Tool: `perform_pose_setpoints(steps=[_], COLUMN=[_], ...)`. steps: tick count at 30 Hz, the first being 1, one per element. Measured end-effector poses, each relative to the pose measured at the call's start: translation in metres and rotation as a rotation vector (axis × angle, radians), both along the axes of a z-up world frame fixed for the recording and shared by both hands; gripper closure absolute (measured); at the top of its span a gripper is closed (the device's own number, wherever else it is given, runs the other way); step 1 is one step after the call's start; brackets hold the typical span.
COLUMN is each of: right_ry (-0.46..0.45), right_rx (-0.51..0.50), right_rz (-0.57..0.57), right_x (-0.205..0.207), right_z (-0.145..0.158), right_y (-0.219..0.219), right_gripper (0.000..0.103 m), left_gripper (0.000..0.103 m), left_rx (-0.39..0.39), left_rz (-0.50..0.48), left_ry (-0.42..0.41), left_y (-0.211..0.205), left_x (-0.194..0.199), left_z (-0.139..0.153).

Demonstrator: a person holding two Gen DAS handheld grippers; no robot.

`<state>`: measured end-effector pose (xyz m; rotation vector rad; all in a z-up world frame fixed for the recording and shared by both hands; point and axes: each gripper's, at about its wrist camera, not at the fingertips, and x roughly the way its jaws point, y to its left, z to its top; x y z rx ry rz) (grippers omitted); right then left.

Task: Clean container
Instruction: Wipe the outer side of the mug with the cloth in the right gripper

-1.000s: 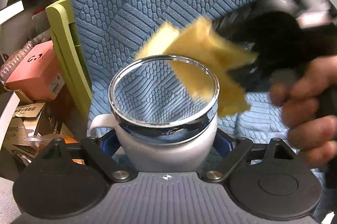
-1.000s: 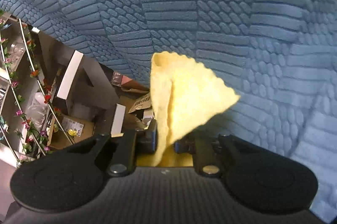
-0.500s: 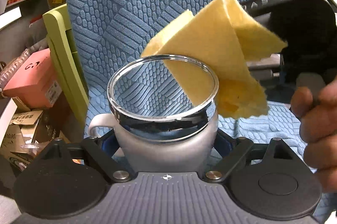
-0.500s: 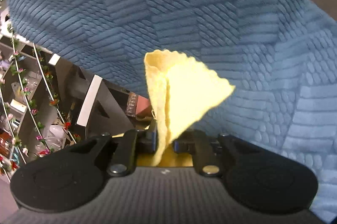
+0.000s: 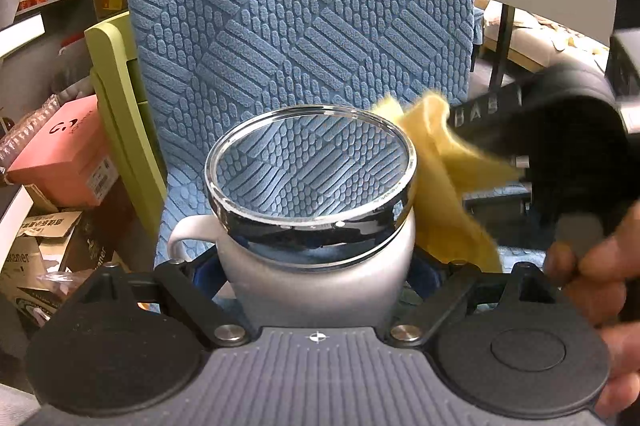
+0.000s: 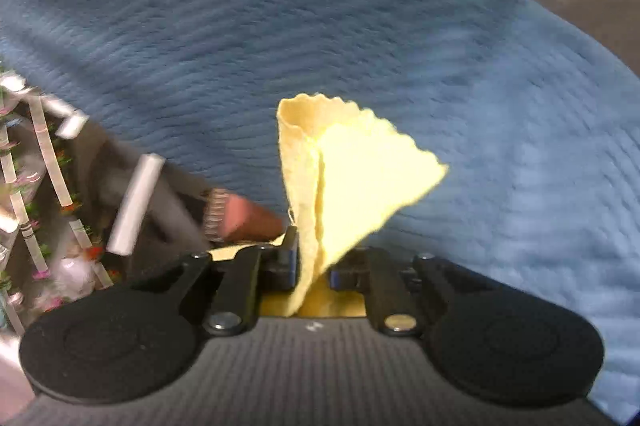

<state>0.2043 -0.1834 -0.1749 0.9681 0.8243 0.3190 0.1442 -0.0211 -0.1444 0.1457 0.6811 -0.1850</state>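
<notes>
My left gripper (image 5: 316,266) is shut on a white mug-shaped container (image 5: 320,274) with a handle on its left and a chrome rim (image 5: 312,218); blue fabric shows through its opening. My right gripper (image 6: 314,266) is shut on a folded yellow cloth (image 6: 352,181) that sticks up between the fingers. In the left wrist view the cloth (image 5: 444,201) hangs against the container's right side, just outside the rim, with the black right gripper (image 5: 560,145) and a hand behind it.
A blue textured chair back (image 5: 300,5) fills the background, and blue fabric (image 6: 360,25) fills the right wrist view. A green panel (image 5: 116,97), a pink box (image 5: 64,153) and cardboard boxes (image 5: 36,250) stand at the left. A shelf with flowers (image 6: 36,205) is at lower left.
The yellow cloth and right gripper have dropped from above the rim to the container's right side. The container stays held in the left gripper. The right wrist view is motion-blurred.
</notes>
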Motion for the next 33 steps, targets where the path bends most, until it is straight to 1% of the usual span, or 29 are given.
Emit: perform_pose_setpoints(steps=[2,4,6,7,8,10,11,12,13,15,16,17,19,23,25,27,29,32,33], right_ry=[-0.001,-0.070,-0.096,-0.107,-0.088,-0.036,-0.036,-0.047,-0.079,-0.151,-0.164,-0.164,-0.113,-0.053,-0.113,-0.134,-0.109,-0.050,-0.056], right_rx=[0.011,0.044,0.013,-0.005,-0.012,-0.026,-0.040,-0.056,-0.056,-0.011,-0.012,-0.032,-0.057,-0.040,0.014,0.018,0.015,-0.021,-0.003], right_rz=[-0.009,-0.001,0.009,0.014,0.002,0.000,0.004,0.005,0.010,0.017,0.020,0.028,0.022,0.006,0.009,0.016,0.014,0.020,0.020], right_x=[-0.003,-0.005,-0.007,-0.009,-0.009,-0.010,-0.010,-0.009,-0.009,-0.009,-0.009,-0.009,-0.007,-0.005,-0.012,-0.014,-0.013,-0.014,-0.014], right_z=[0.002,0.017,0.022,0.024,0.020,0.007,0.005,0.008,0.015,0.027,0.030,0.029,0.018,0.008,0.020,0.027,0.020,0.007,0.009], right_y=[-0.002,-0.004,-0.002,-0.002,-0.003,-0.006,-0.005,-0.004,-0.003,-0.003,-0.001,0.001,0.002,-0.001,-0.005,-0.005,-0.005,-0.007,-0.008], right_gripper=[0.088,0.088,0.088,0.088,0.088,0.088,0.088,0.088,0.088,0.088,0.088,0.088,0.088,0.088,0.088,0.088,0.088,0.088,0.088], left_gripper=[0.012,0.012,0.011,0.010,0.010,0.010,0.007,0.004,0.003,0.003,0.003,0.003,0.003,0.003,0.003,0.003,0.003,0.002,0.002], left_rx=[-0.001,-0.001,0.010,0.029,0.055,0.080,0.091,0.102,0.116,0.135,0.147,0.165,0.199,0.215,0.234,0.241,0.216,0.187,0.174], left_rz=[-0.001,-0.010,-0.035,-0.053,-0.072,-0.094,-0.100,-0.105,-0.110,-0.125,-0.132,-0.144,-0.167,-0.222,-0.267,-0.293,-0.313,-0.346,-0.348], left_ry=[0.002,0.000,-0.001,0.001,0.005,0.005,0.003,0.000,-0.009,-0.028,-0.041,-0.056,-0.085,-0.114,-0.136,-0.147,-0.145,-0.107,-0.106], left_y=[0.000,0.000,0.001,0.000,-0.001,-0.001,0.000,0.002,0.003,0.006,0.007,0.007,0.008,0.006,0.003,0.002,0.003,0.001,0.002], left_x=[0.000,0.000,0.000,0.000,0.000,-0.003,-0.005,-0.008,-0.011,-0.018,-0.022,-0.025,-0.030,-0.030,-0.028,-0.023,-0.017,-0.009,-0.008], left_z=[0.000,0.000,-0.001,-0.002,-0.004,-0.003,-0.002,0.000,0.001,0.005,0.007,0.008,0.009,0.010,0.012,0.013,0.013,0.009,0.008])
